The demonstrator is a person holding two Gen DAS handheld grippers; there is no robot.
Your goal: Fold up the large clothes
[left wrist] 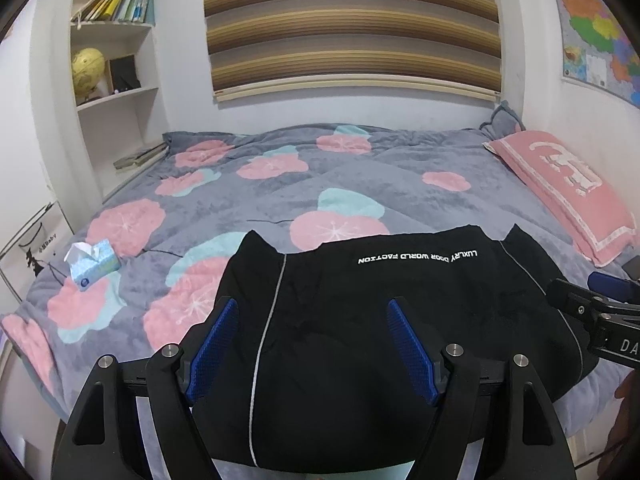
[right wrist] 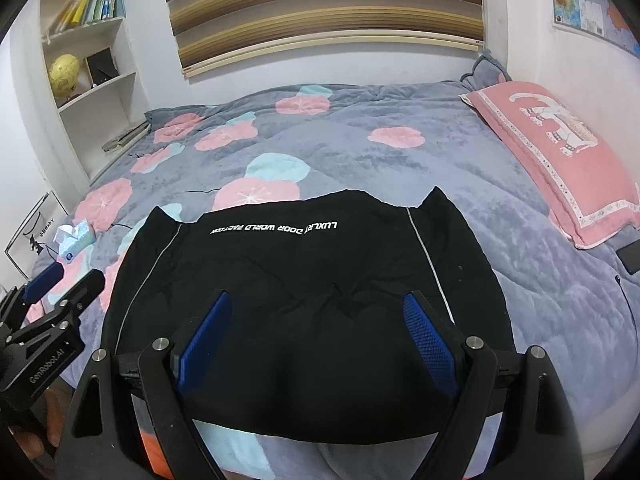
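A black garment (left wrist: 360,320) with white lettering and thin grey piping lies flat near the front edge of the bed, also seen spread out as the black garment (right wrist: 304,300) in the right wrist view. My left gripper (left wrist: 310,308) hovers open over its left part, blue pads wide apart with only cloth below them. Over the garment's right part my right gripper (right wrist: 316,304) stands open the same way, gripping nothing. Each gripper shows at the edge of the other's view: the right gripper (left wrist: 600,292) and the left gripper (right wrist: 60,284).
The grey floral quilt (left wrist: 280,184) covers the bed. A pink pillow (left wrist: 560,188) lies at the right, a blue tissue pack (left wrist: 94,264) at the left. White shelves (left wrist: 116,52) with books and a globe stand at the back left. A dark flat object (right wrist: 630,256) lies by the pillow.
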